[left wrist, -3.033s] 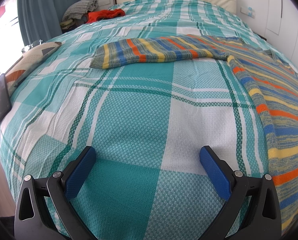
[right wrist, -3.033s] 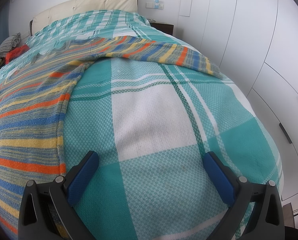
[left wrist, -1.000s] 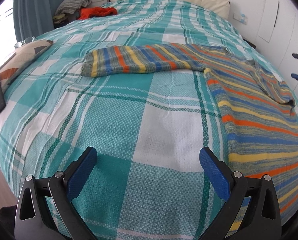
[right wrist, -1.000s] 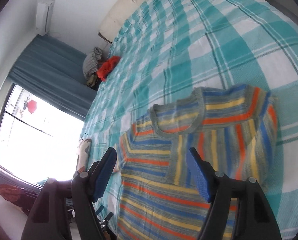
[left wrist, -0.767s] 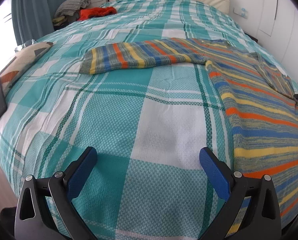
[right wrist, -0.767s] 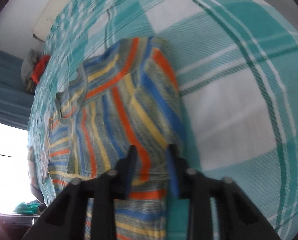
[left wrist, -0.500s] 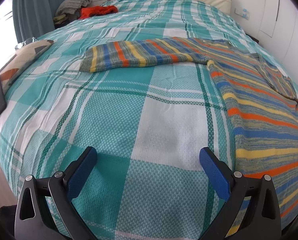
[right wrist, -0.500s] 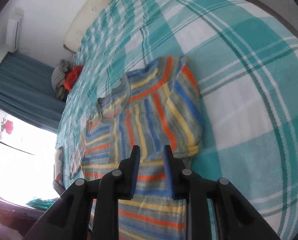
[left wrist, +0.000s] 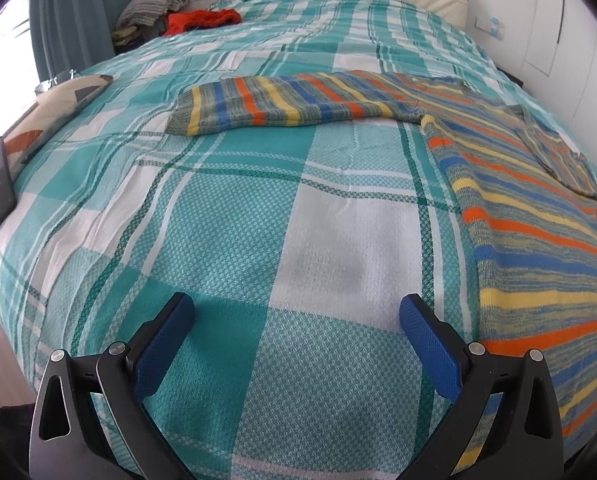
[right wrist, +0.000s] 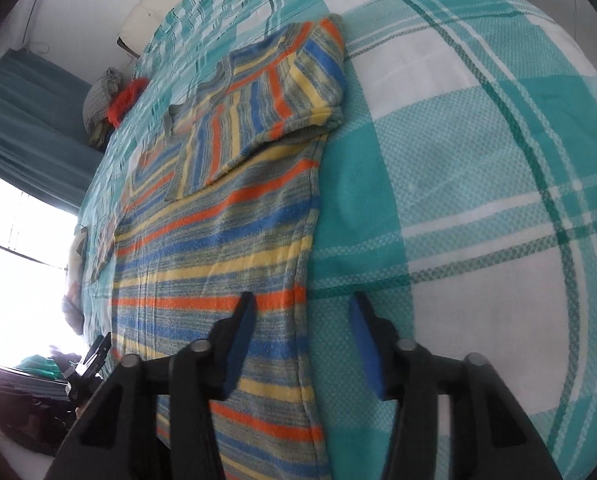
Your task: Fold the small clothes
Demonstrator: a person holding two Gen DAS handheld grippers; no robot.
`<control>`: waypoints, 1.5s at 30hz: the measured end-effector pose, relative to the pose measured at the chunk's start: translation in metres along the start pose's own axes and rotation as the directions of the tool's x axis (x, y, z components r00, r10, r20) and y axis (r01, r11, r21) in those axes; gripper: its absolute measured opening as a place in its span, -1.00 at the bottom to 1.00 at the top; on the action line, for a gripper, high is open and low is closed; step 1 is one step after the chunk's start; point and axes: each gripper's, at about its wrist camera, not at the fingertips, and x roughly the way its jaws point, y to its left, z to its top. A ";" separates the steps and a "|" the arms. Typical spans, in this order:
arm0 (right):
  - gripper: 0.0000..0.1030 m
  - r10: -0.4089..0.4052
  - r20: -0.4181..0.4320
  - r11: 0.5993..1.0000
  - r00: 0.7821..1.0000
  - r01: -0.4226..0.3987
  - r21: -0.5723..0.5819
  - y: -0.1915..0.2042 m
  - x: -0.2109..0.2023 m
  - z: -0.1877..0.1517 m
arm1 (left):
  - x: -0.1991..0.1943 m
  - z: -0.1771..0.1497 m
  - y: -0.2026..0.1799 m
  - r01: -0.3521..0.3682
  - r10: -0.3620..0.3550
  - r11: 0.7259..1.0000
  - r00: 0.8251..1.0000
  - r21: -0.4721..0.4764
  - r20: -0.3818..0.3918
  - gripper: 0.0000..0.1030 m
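Sweater (right wrist: 226, 240): lying flat on bed (left wrist: 258, 220), one sleeve folded in. Soft, light, limp knit, likely sagging when lifted; side edge looking the best hold.
Right gripper (right wrist: 302, 308): jaws apart, closing astride that edge, not yet pinching.
Left gripper (left wrist: 294, 320): hovering, fingers spread, empty.

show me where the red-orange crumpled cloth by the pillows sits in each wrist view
Left wrist view: the red-orange crumpled cloth lies at top left, at the bed's far corner beside a grey folded pile.
Right wrist view: it appears at upper left, near the curtain.
Shared landmark: the striped knit sweater spread on the plaid bedspread.
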 end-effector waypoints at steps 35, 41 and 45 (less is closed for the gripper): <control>-0.47 -0.138 0.045 0.985 0.989 0.142 -0.095 0.005 -0.063 -0.113 | -0.032 -0.017 0.029 0.039 -0.039 0.999 0.999 -0.005 0.002 0.99; -0.54 -0.250 -0.108 0.967 0.962 0.243 -0.073 0.003 -0.041 -0.150 | -0.030 -0.019 0.018 0.036 -0.036 0.999 0.999 0.027 -0.016 0.99; -0.22 -0.299 0.001 0.954 0.954 0.298 -0.036 0.008 -0.066 -0.161 | -0.030 -0.021 0.018 0.029 -0.029 0.999 0.999 0.019 -0.022 0.99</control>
